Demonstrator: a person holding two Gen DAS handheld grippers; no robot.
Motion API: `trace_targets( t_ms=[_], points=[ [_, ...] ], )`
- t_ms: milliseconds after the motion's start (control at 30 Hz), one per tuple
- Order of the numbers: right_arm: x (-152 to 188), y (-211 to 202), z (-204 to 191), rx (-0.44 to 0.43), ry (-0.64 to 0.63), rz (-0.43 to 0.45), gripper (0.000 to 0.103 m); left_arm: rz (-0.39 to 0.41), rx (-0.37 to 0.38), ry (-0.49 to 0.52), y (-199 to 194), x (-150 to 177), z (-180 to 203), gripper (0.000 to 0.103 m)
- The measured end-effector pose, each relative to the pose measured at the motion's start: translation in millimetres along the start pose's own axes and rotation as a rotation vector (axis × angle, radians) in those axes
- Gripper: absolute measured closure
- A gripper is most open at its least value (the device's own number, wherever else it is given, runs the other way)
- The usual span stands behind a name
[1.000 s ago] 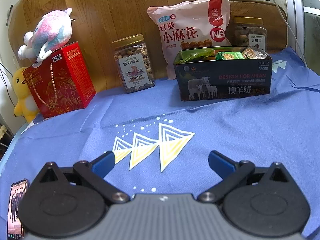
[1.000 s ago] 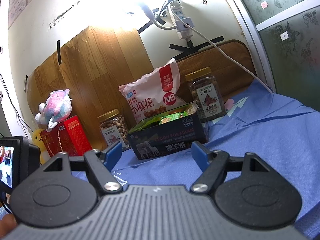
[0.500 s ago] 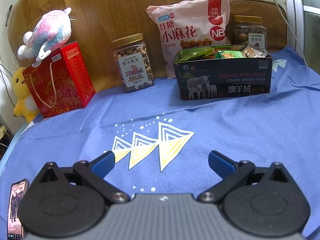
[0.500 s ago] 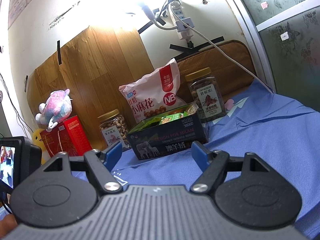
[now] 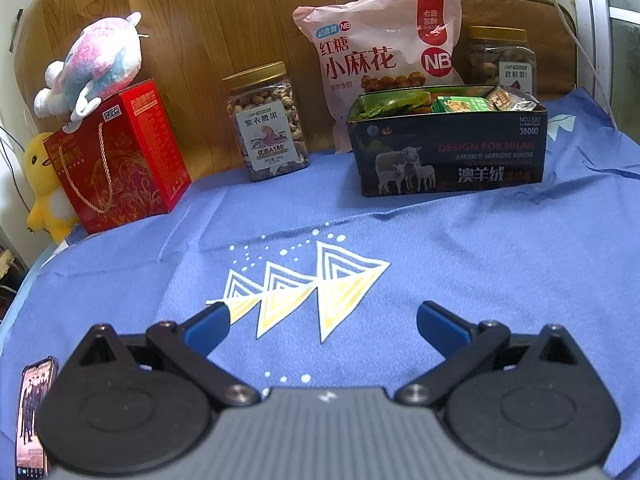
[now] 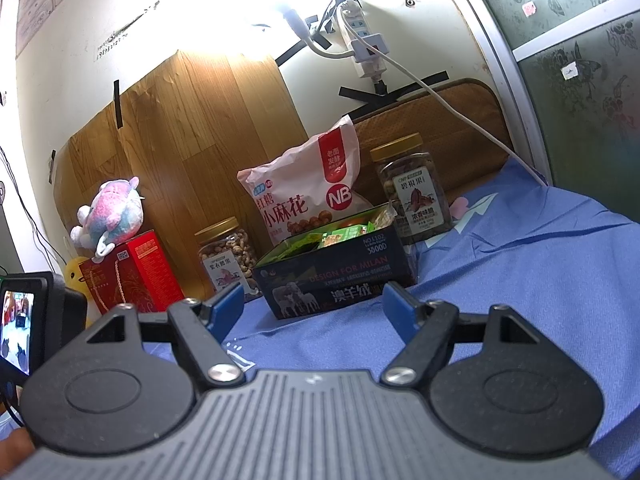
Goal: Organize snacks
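Almost nothing had changed in the last second: both the left tongs [image 5: 322, 322] and right tongs [image 6: 314, 306] stayed released and empty, while the dark rectangular snack tin [image 5: 448, 152] sat at twelve o'clock on the blue-clothed bench [image 5: 500, 264], apparently already filled

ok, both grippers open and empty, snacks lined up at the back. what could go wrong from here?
1. The pink snack bag leans right behind the dark tin; reaching for it over the tin may catch the packets heaped at the rim.
2. The nut jar is tall and smooth; a high grasp by the left hand-held gripper could tip it.
3. The blue cloth is wrinkled near the tin; sliding things might bunch it.
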State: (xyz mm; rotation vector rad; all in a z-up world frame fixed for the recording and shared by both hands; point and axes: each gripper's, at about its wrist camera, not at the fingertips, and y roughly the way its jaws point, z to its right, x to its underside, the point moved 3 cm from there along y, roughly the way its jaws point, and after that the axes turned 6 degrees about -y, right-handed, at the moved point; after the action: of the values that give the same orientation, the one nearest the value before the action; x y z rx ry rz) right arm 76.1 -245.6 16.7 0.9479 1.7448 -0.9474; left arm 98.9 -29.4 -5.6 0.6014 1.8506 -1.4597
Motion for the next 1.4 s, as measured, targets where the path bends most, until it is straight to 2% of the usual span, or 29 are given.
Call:
trace_targets(
  t_ms=[1400],
  points=[
    [2.2,1.3,0.7,0.001,0.007,-0.006,0.025,-0.002,-0.014,0.018,1.6,2.0,2.6,0.0]
  ],
)
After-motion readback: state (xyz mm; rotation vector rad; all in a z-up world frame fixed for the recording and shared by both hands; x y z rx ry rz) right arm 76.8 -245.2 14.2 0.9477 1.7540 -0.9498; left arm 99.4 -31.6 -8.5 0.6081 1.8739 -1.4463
